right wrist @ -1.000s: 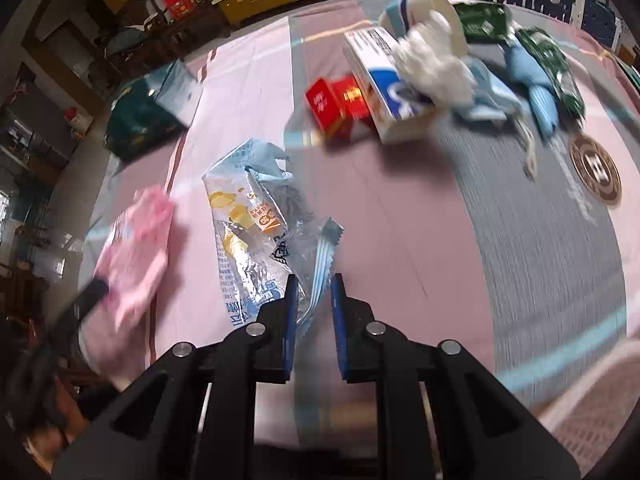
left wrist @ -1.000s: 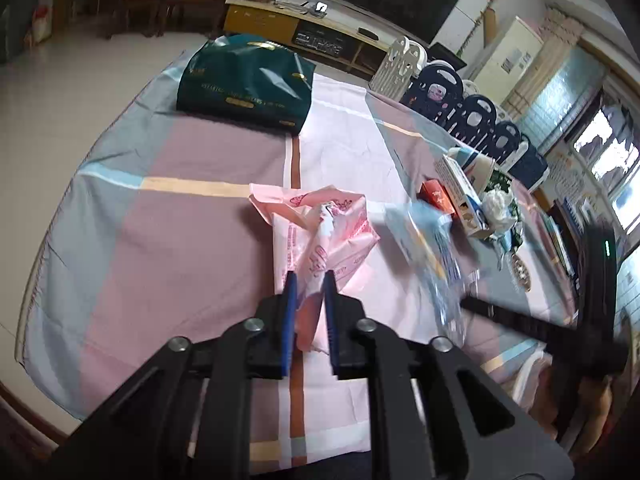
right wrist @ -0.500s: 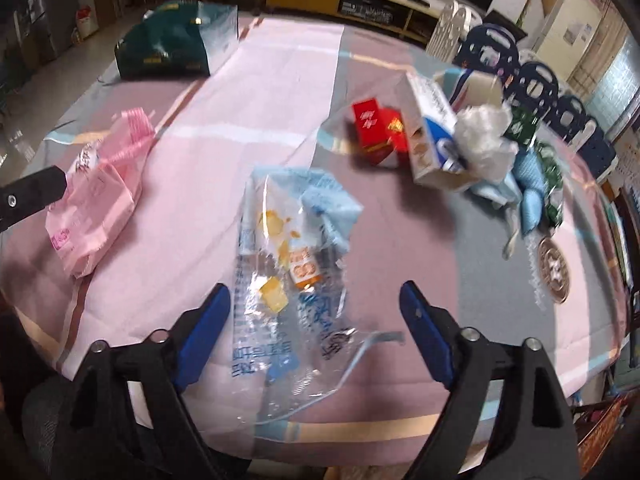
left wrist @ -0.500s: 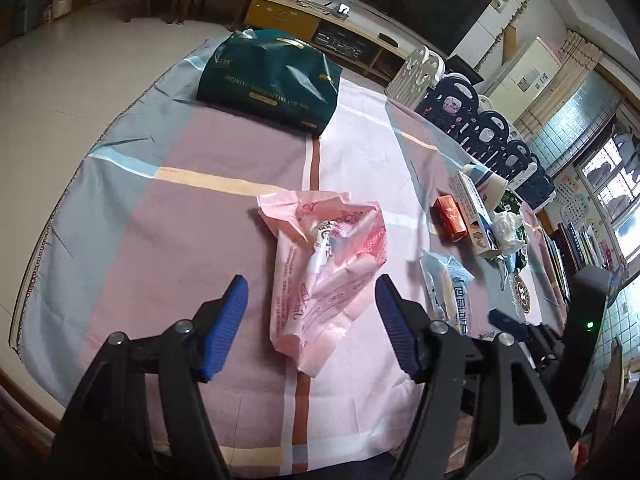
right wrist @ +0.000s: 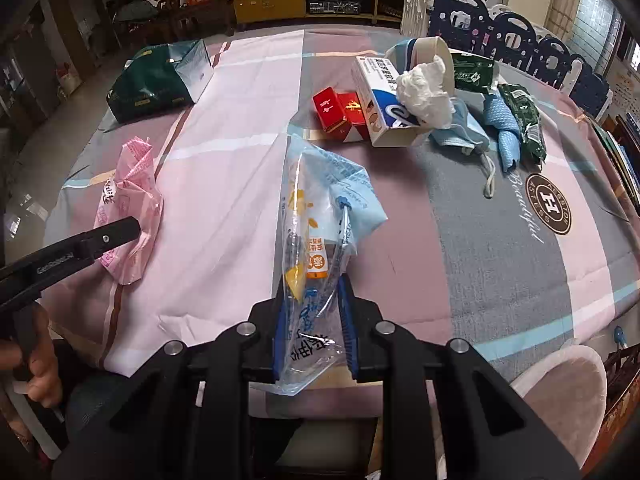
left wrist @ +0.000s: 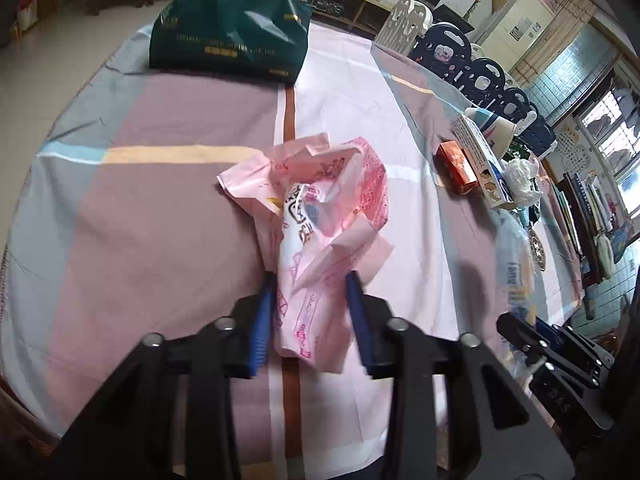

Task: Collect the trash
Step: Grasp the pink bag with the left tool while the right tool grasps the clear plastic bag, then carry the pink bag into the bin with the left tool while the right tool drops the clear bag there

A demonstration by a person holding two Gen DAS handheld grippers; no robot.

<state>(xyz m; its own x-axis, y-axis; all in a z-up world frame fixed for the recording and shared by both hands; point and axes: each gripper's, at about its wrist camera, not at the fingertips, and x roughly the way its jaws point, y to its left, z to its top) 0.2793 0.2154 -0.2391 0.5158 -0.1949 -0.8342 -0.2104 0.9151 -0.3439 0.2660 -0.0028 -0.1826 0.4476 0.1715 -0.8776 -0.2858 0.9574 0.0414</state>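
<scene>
A crumpled pink plastic bag [left wrist: 320, 216] lies on the striped tablecloth. My left gripper [left wrist: 312, 300] has its blue pads on either side of the bag's near end, jaws partly closed around it. A clear and blue printed plastic bag [right wrist: 320, 216] lies in the middle of the table. My right gripper [right wrist: 312, 304] straddles its near end in the same way, jaws narrowed around the plastic. The pink bag also shows at the left in the right wrist view [right wrist: 130, 204], with the left gripper's finger [right wrist: 108, 238] over it.
A dark green bag [left wrist: 232, 36] lies at the far side. Red boxes [right wrist: 340, 112], a white carton [right wrist: 384, 104], crumpled tissue [right wrist: 424, 92], a blue mask [right wrist: 460, 132] and green packets [right wrist: 520, 124] sit at the right. Stacked chairs [right wrist: 500, 32] stand behind the table.
Both grippers let go and opened wide half a second ago. They have since moved forward and narrowed around the near ends of their bags again.
</scene>
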